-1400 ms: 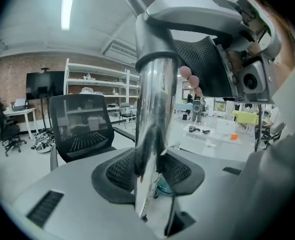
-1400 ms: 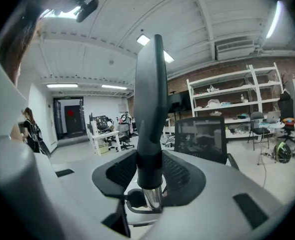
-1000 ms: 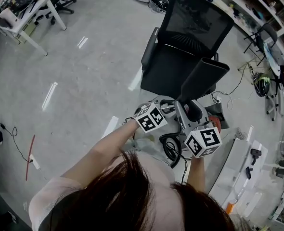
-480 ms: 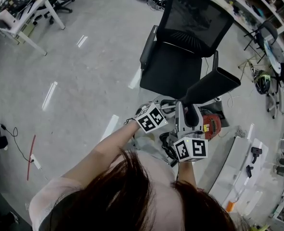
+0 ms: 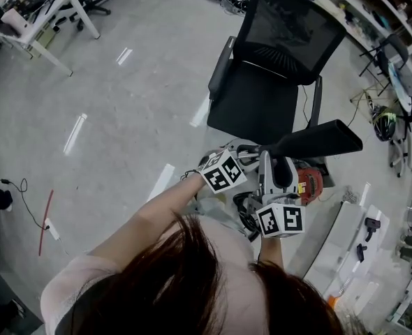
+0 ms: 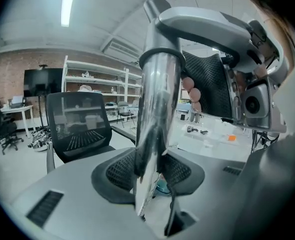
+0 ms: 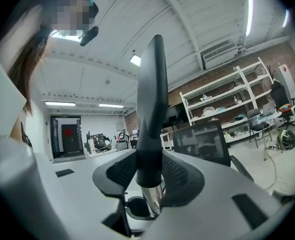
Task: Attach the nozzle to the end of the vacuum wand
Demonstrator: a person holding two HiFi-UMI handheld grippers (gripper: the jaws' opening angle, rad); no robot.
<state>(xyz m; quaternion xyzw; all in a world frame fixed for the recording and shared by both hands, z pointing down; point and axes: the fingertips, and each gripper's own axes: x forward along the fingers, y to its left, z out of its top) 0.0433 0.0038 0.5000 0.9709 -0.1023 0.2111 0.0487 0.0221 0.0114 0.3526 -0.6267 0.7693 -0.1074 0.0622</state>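
Note:
A long black nozzle (image 5: 311, 140) lies nearly level above the floor, with its wide end to the right. My right gripper (image 5: 276, 172) is shut on its narrow neck. In the right gripper view the nozzle (image 7: 150, 109) rises between the pads, with a chrome stub (image 7: 152, 199) below its collar. My left gripper (image 5: 242, 155) is shut on the shiny chrome vacuum wand (image 6: 155, 109), which rises to a grey curved handle (image 6: 212, 29). The two grippers sit close together. I cannot tell whether the nozzle and wand touch.
A black mesh office chair (image 5: 276, 54) stands just beyond the grippers. A red and black machine (image 5: 308, 183) and a looped black cable (image 5: 246, 213) lie on the floor below them. There are white benches (image 5: 346, 250) at the right and a desk (image 5: 35, 19) at the far left.
The nozzle's wide end has swung to the right and down, from steeply raised to nearly level. My right gripper has shifted slightly left. The left gripper has stayed almost still.

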